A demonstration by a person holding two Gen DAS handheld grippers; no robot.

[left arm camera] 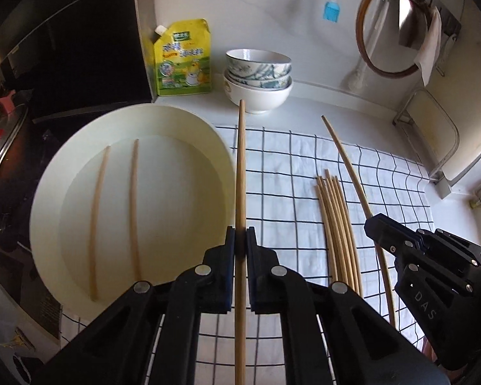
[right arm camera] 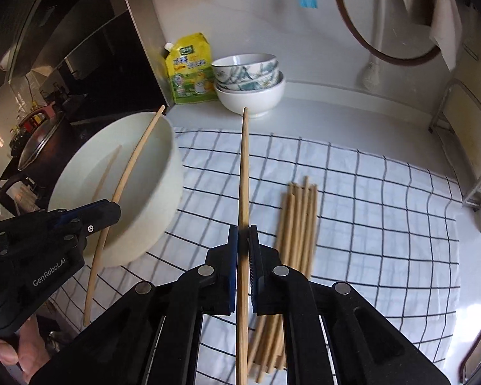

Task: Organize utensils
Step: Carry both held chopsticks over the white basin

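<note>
My left gripper [left arm camera: 240,235] is shut on a wooden chopstick [left arm camera: 240,173], held just right of a big cream bowl [left arm camera: 48,192] with two chopsticks [left arm camera: 133,208] lying in it. My right gripper [right arm camera: 243,234] is shut on another chopstick [right arm camera: 244,166], held above the checked cloth [right arm camera: 368,208]. A bundle of several chopsticks [right arm camera: 299,221] lies on the cloth right of it; the bundle also shows in the left wrist view [left arm camera: 336,231]. The left gripper [right arm camera: 107,213] shows beside the bowl [right arm camera: 163,205]. The right gripper [left arm camera: 373,224] shows at the right.
A stack of bowls [left arm camera: 258,78] and a yellow pouch [left arm camera: 184,59] stand at the back of the counter. A dark stove and pot [left arm camera: 3,147] lie left. A blue brush [left arm camera: 332,9] and round board [left arm camera: 394,29] hang on the wall. A rack [left arm camera: 433,141] stands right.
</note>
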